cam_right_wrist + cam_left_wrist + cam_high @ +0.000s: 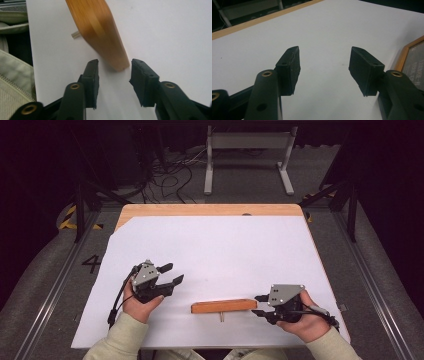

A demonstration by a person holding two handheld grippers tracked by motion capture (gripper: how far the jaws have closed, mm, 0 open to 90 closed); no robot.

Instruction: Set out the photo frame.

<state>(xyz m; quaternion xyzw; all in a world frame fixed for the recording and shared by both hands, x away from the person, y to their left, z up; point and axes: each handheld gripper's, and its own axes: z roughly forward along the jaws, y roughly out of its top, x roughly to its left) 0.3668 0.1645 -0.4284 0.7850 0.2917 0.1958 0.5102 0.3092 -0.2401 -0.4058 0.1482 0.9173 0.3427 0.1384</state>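
Surface: white sheet point(215, 250) spread over a wooden table point(210, 210), dark floor and cables beyond the far edge.
Thing in hand: wooden frame point(223, 306), lying near the front edge of the sheet, between the 2 hands, its long side across the table. In the right gripper view it appears as a wooden slab point(100, 30) with a rounded end; in the left gripper view its corner shows a dark face inside a wooden border point(412, 60).
Small part: a pale peg point(221, 317) sticks out from the frame's near side toward the person.
Right gripper point(260, 305): jaws parted with nothing pinched, standing just off the frame's right end, 1 jaw to each side of that end, pads not touching the wood.
Left gripper point(172, 274): jaws wide and empty, resting over bare sheet, apart from the frame's left end.
Step in hand, as I judge it: closing the right tongs on the frame's right end.
Doing it well: slide further so the pads cover flat wood rather than the rounded corner, keep the jaws square to the edge, then squeeze; a tip-only bite may let the frame swing.
Left hand's part: could steady the far end.
Containers: none on the table; nothing is stored in anything.
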